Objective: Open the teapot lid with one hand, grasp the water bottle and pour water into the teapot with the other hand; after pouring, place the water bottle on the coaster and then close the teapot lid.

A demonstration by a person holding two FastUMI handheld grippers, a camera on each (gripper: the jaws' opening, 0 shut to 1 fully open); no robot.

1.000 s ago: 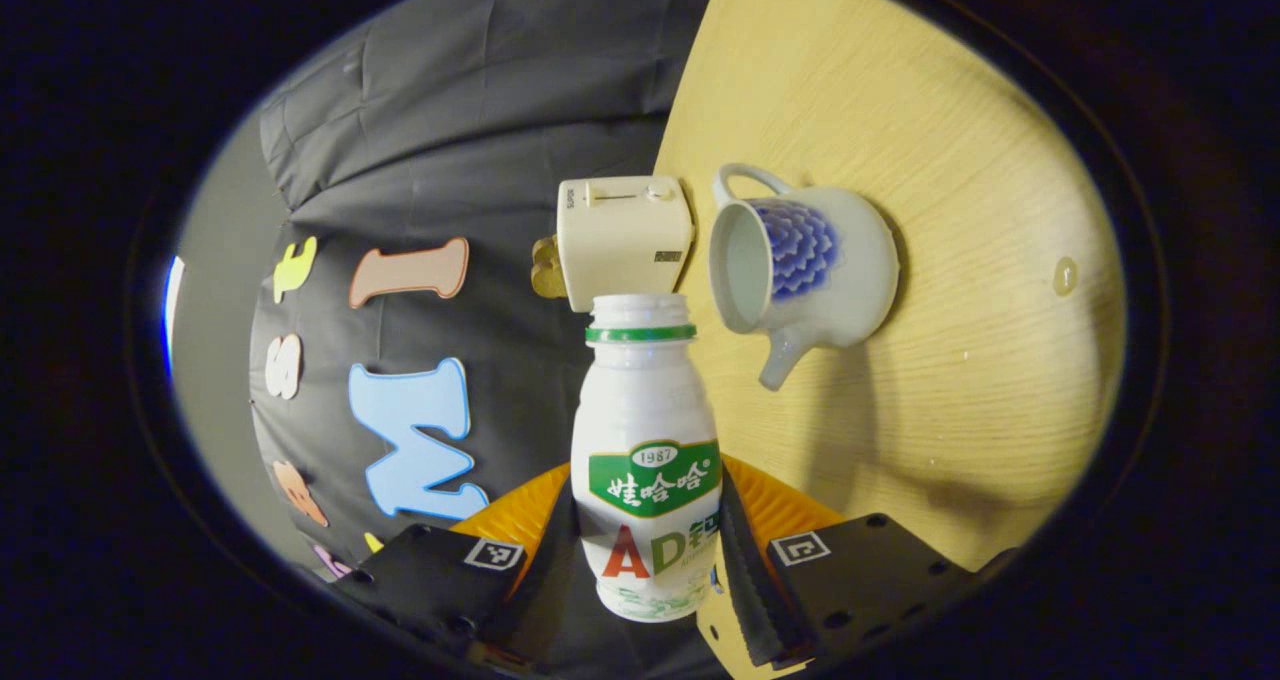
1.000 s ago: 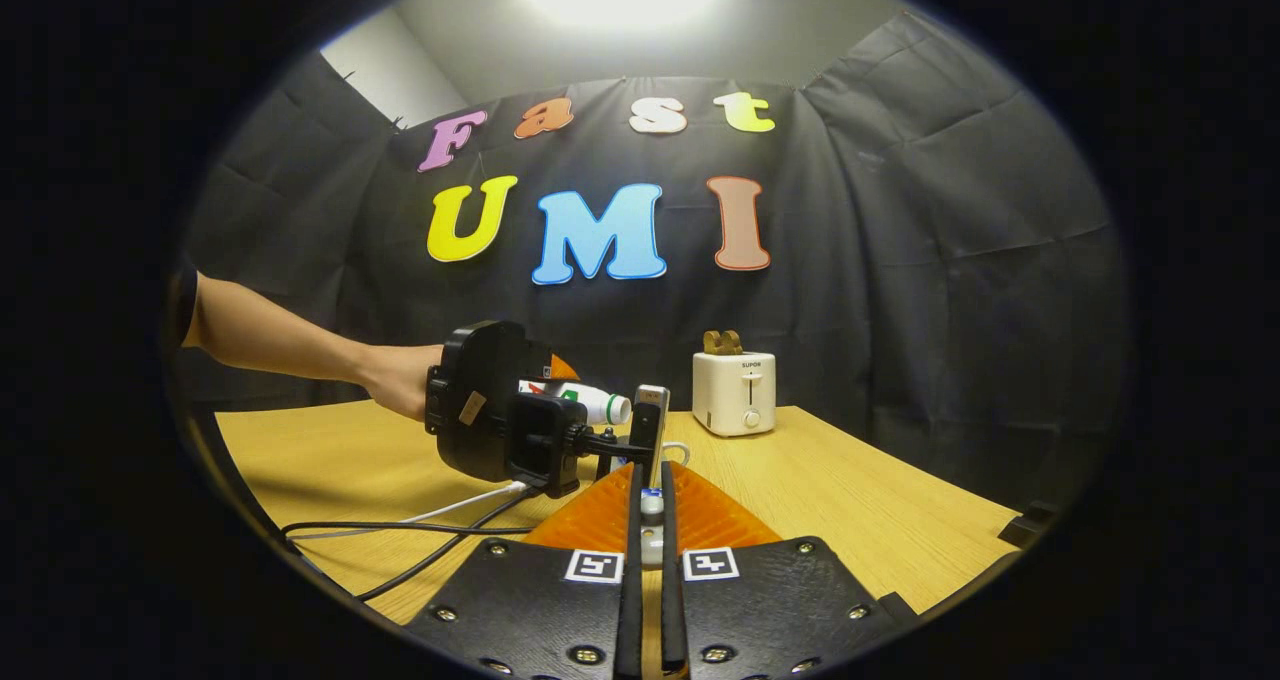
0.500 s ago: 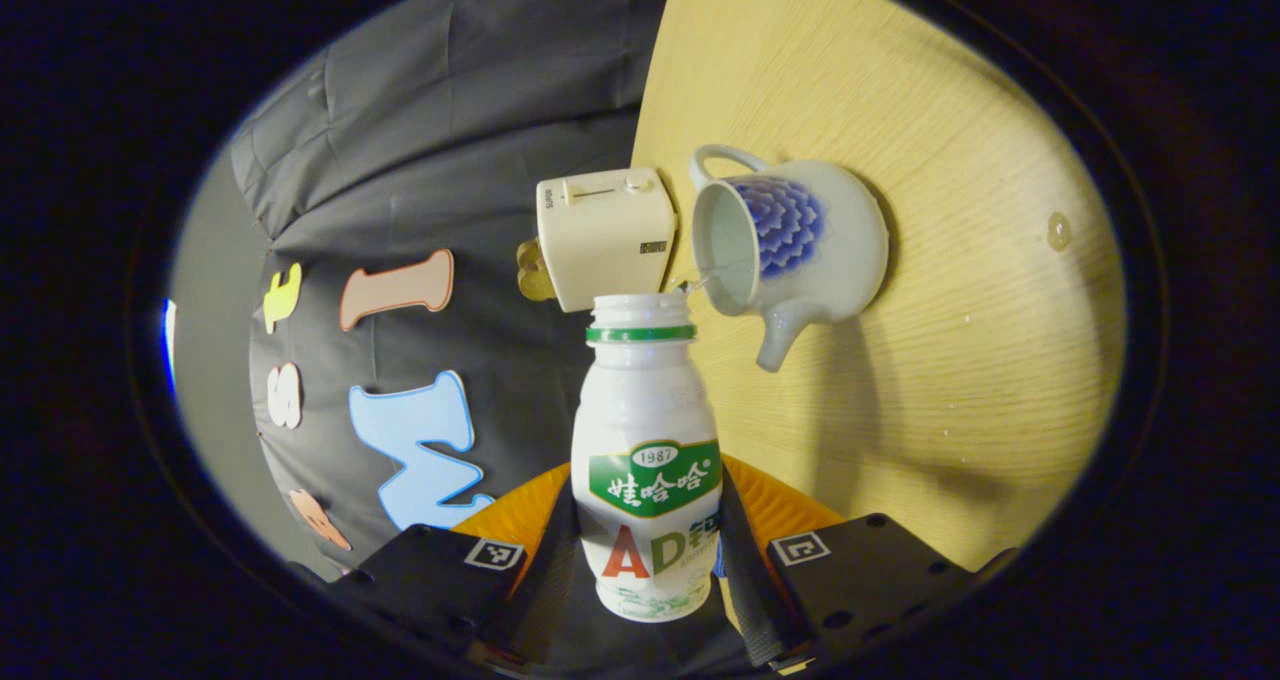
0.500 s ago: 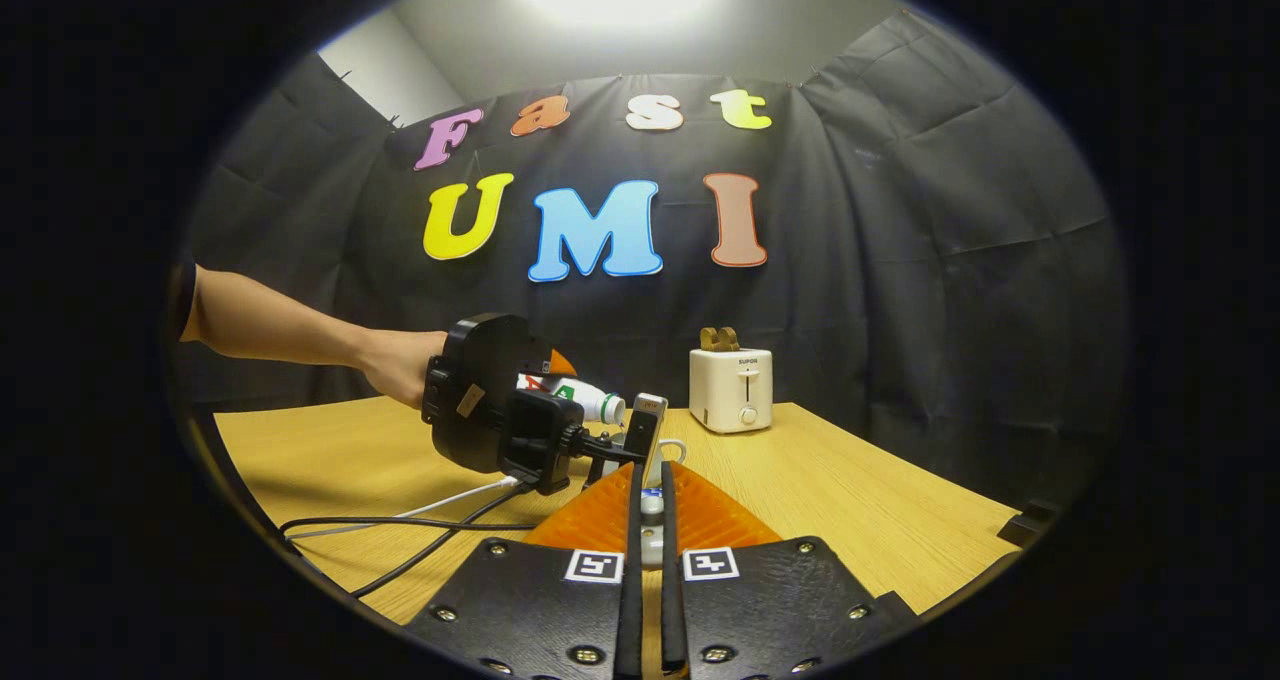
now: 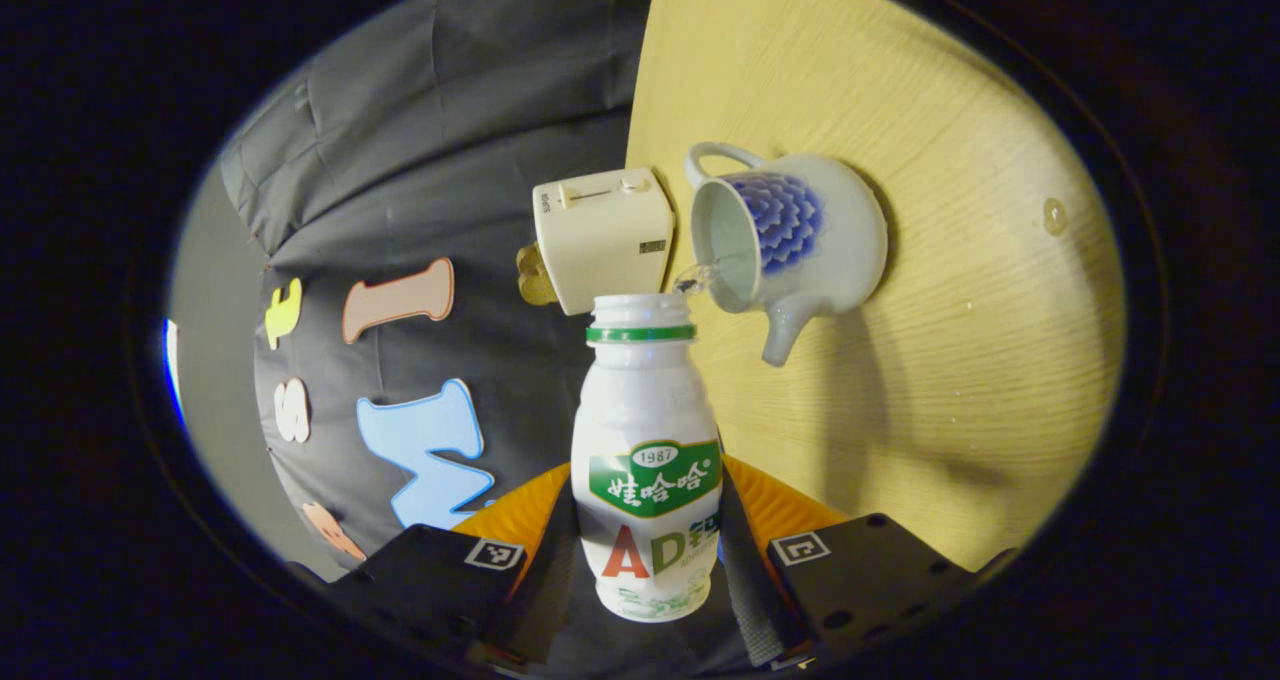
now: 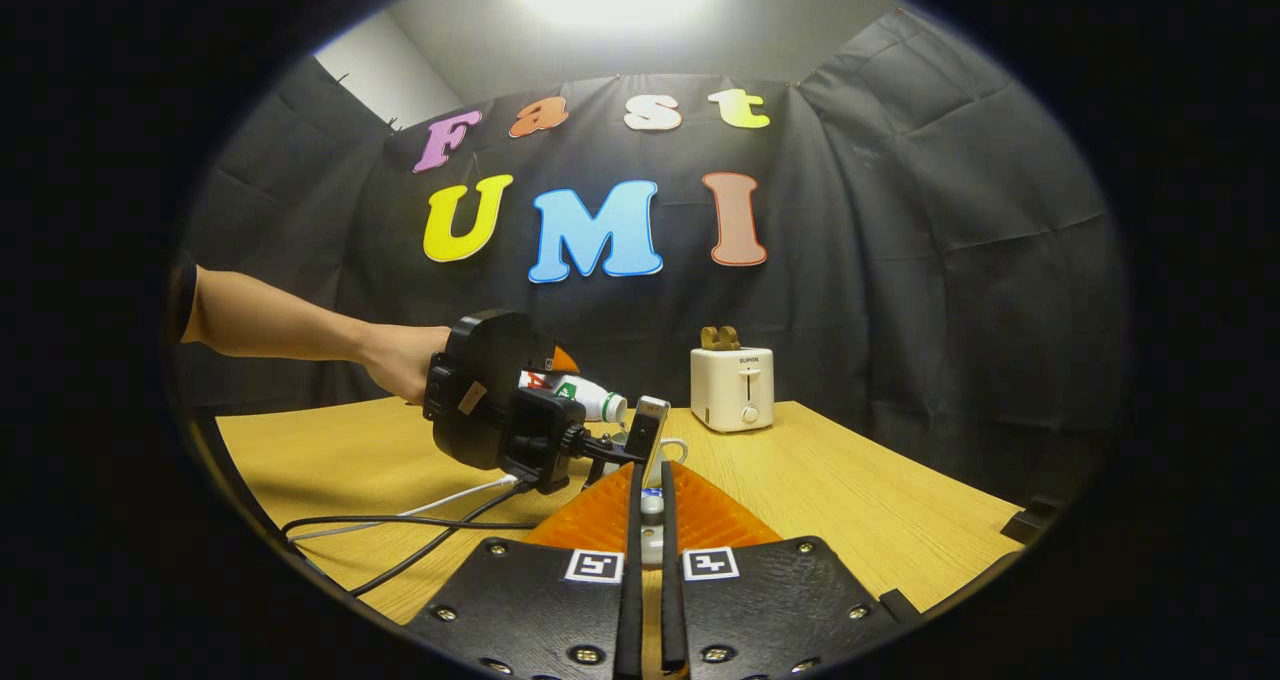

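Since a second ago the bottle (image 5: 646, 460) has tipped further, and a thin stream now runs from its mouth into the open teapot (image 5: 790, 240), which sits upper right of centre in the left gripper view, ahead of the neck. The left gripper (image 5: 645, 550) clamps the bottle's body, long axis along the fingers. In the right gripper view the right gripper (image 6: 650, 520) has its fingers nearly together on something small and pale, probably the lid, though that cannot be told. Pouring looks under way; the mouth must stay over the rim.
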